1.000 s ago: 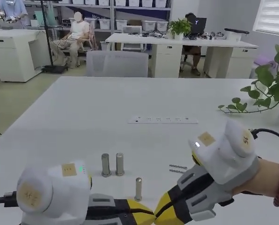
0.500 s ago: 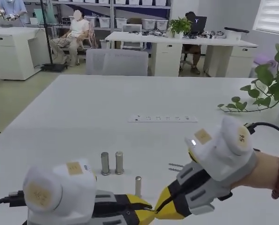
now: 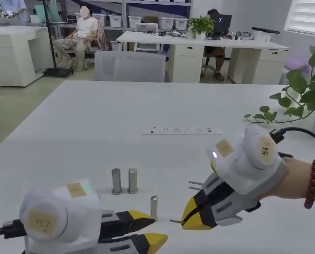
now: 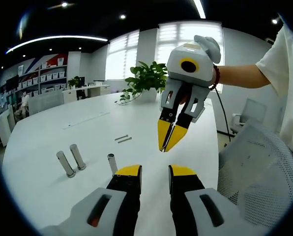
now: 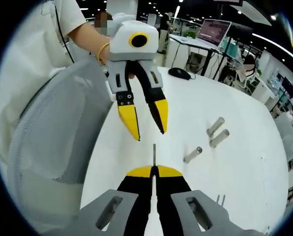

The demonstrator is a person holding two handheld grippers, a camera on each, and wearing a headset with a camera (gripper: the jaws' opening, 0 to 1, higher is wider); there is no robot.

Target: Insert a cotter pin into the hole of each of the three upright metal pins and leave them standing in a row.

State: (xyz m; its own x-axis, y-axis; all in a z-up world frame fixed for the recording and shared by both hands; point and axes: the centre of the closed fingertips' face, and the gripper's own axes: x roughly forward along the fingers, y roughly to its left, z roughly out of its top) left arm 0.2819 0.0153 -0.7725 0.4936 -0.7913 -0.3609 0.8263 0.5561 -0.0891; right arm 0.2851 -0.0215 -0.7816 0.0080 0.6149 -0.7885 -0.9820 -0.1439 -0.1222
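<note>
Cotter pin between closed R fingers

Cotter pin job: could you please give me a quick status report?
Left tool open, empty. Right tool shut on cotter pin, tip beside front metal pin. Two more metal pins upright behind. Nothing in the way.

Three metal pins stand upright; two cotter pins lie flat nearby.

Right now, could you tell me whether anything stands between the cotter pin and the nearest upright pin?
Nothing visible does: bare table separates the cotter pin in the right gripper from the nearest upright pin; the open left gripper sits aside.
</note>
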